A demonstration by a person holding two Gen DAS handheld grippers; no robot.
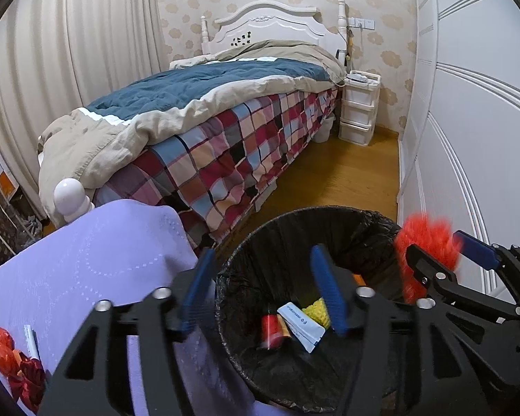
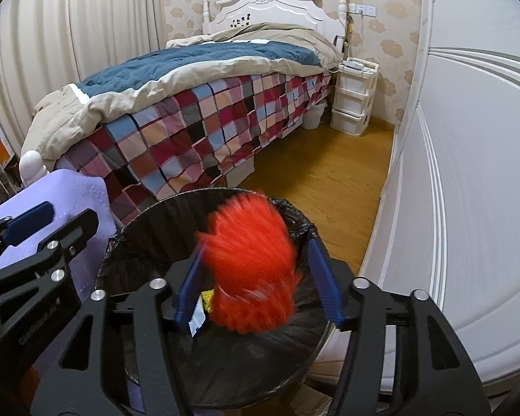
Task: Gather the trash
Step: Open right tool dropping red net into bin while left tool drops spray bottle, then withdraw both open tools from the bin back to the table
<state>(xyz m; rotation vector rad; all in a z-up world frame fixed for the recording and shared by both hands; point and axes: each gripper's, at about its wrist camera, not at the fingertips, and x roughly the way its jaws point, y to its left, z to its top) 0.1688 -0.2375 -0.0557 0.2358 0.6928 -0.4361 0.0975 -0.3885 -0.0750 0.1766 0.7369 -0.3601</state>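
Observation:
A black-lined trash bin stands on the floor beside a purple-covered surface. Inside lie a red can, a white packet and a yellow item. My left gripper is open and empty over the bin's left rim. My right gripper is open over the bin; a fluffy red-orange pom-pom, blurred, sits between its fingers, seemingly loose. The pom-pom also shows in the left wrist view.
Red shiny wrappers and a white stick lie on the purple cover. A bed with a checked sheet is ahead, a white drawer unit beyond, a white wardrobe on the right, wooden floor between.

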